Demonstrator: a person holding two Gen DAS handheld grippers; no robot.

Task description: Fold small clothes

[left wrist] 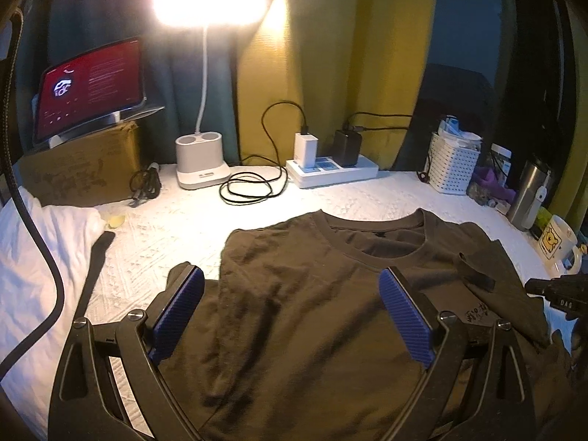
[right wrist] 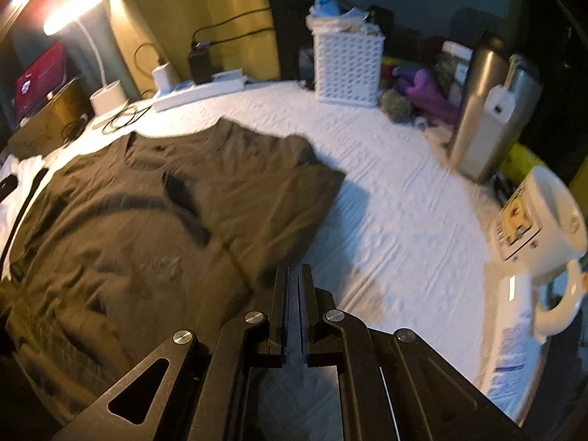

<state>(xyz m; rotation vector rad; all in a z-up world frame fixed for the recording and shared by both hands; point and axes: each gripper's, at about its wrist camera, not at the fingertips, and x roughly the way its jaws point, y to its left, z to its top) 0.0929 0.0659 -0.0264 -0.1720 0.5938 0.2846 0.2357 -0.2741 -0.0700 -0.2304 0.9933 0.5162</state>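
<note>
**Soft shirt, collar away from you: pinch hems and seams**

The shirt lies spread on the white cover, front up, collar toward the far wall. Its long axis runs from you toward the lamp and power strip. In the right wrist view the shirt's right side is already laid over the body, with the sleeve lying on top as a dark flap; the left side looks unfolded.

You should expect it to handle as thin knit cloth: light, limp, no stiffness, prone to wrinkle and drag on the textured cover. It will not break, but it will sag from any single pinch, so take it at two points. The best holds are probably the doubled edges: shoulder seam, sleeve hem, bottom hem. A pinch in mid-panel would likely gather only the top layer.

Your left gripper hovers over the chest with its blue pads spread wide, holding nothing. Your right gripper sits at the folded right edge, fingers drawn nearly together with a thin gap; the blur hides whether cloth is caught in it.

Farther out, a white garment lies to your left, and a basket, flask and mug stand to your right, well apart from the shirt.
</note>
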